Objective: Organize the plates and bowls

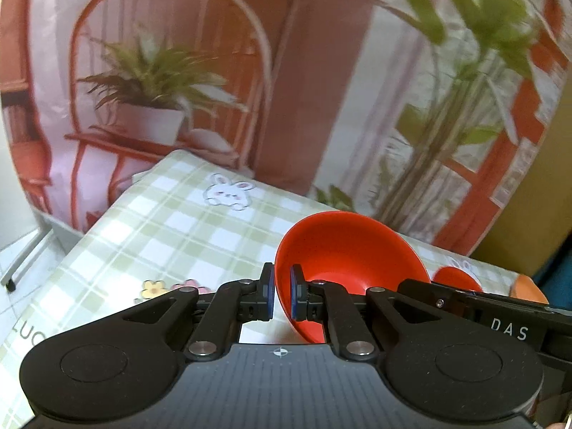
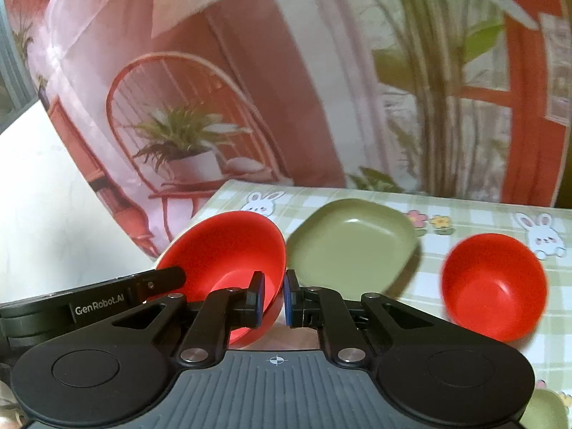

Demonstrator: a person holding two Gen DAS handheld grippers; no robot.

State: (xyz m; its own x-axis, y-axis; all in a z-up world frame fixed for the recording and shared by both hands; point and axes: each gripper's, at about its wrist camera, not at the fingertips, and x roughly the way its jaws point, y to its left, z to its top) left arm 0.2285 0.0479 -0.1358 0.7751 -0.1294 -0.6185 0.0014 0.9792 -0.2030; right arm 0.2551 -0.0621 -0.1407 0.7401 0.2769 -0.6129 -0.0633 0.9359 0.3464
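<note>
Sorting looks just begun: the left gripper (image 1: 282,293) and right gripper (image 2: 274,296) both pinch the rim of one red bowl (image 1: 350,261), tilted above the checked tablecloth (image 1: 161,236), while the green plate (image 2: 354,246) and second red bowl (image 2: 493,286) sit apart, not stacked

The right gripper (image 2: 273,298) pinches the rim of a red bowl (image 2: 228,264), lifted beside a green plate (image 2: 352,246); another red bowl (image 2: 495,286) sits on the checked tablecloth (image 2: 475,218).

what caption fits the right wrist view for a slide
Both grippers pinch opposite rim edges of a red bowl, beside a green plate and second red bowl.
</note>
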